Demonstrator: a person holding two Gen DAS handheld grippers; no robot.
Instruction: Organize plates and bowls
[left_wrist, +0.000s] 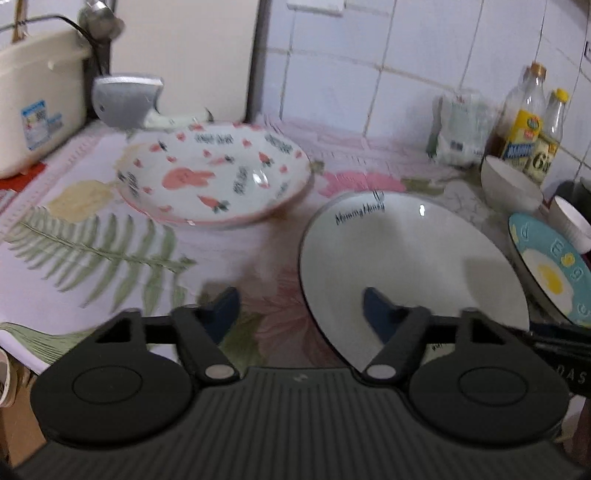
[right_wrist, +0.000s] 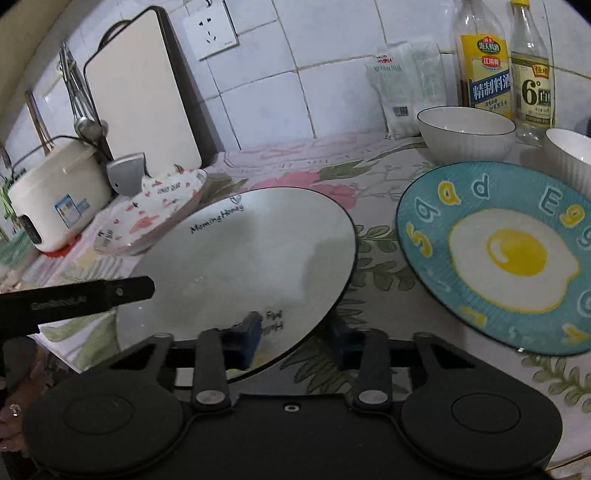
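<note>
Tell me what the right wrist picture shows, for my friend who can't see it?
The right gripper has its fingers on either side of the near rim of a white plate on a flowery tablecloth. Right of it lies a blue fried-egg plate, with two white bowls and bottles behind; a bunny plate and rice cooker sit left.

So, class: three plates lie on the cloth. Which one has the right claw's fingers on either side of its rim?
The plain white round plate with black lettering; the blue egg plate and pink rabbit plate lie clear.
</note>
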